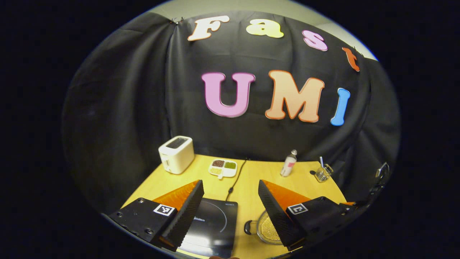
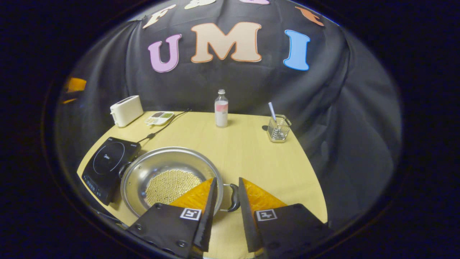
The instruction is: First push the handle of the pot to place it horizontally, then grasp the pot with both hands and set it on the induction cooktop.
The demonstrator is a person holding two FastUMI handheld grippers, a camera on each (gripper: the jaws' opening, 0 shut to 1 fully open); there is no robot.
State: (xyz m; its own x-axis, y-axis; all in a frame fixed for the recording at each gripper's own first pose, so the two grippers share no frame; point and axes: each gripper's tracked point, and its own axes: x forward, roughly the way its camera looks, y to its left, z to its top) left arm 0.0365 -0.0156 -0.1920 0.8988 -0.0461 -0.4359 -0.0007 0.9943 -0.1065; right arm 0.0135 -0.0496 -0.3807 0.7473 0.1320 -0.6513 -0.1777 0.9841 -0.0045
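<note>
With the pot [image 2: 169, 178] seen at lower centre of the right gripper view beside the induction cooktop [image 2: 107, 163], its near handle [image 2: 233, 198] is straddled, unclamped, by the parted right gripper [image 2: 227, 196], while the left gripper [image 1: 230, 205] is held wide apart, so the two-handed grasp is judged next.

Small pale brand mark on the induction cooktop [image 2: 107, 163], probably too blurred for reading; bottle [image 2: 221, 109] label likewise.

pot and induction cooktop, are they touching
Cannot tell: in the right gripper view the pot rim overlaps the induction cooktop corner, showing no plain contact or gap.
</note>
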